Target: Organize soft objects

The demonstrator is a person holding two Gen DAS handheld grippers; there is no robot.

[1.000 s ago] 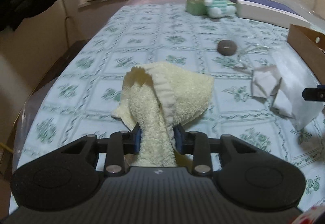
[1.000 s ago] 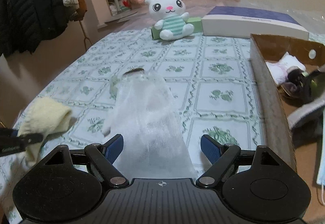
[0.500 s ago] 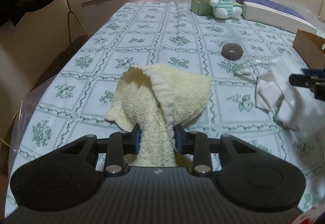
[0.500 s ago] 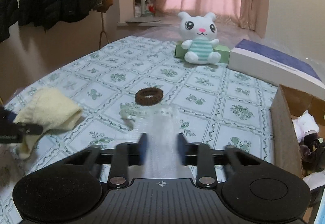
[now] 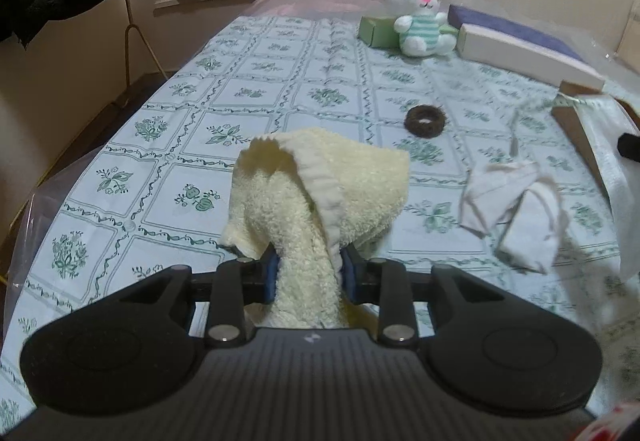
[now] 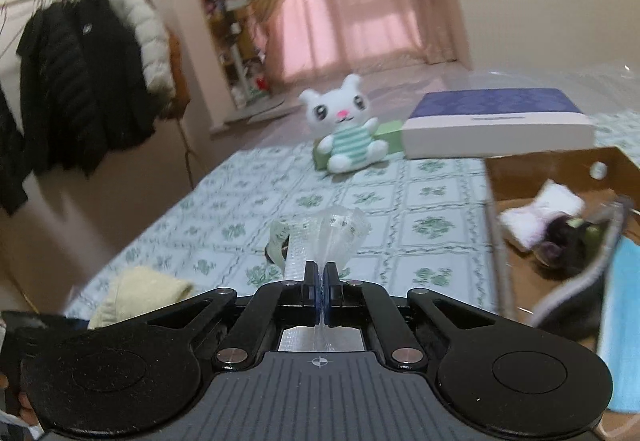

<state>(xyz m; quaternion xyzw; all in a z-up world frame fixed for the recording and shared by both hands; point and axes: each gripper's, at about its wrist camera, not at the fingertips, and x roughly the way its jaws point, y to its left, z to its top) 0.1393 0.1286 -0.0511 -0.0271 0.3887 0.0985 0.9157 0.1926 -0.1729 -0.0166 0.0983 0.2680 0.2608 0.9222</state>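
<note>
Holding white socks, the cardboard box sits open.

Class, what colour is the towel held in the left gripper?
Pale cream-yellow towel, clearest in the left wrist view.

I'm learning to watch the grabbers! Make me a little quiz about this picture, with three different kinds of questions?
1. True or false: the left tool is clamped on a yellow towel.
2. Which thing lies on the tablecloth beyond the towel? A) a brown ring B) a red ball C) a spoon
3. Fill in: the right tool is pinching a thin, see-through ____.

Key
1. True. The towel is bunched between its blue pads.
2. A
3. Bag, or some clear wrapper. Its jaws have just been closing, and now they are shut on it.
</note>
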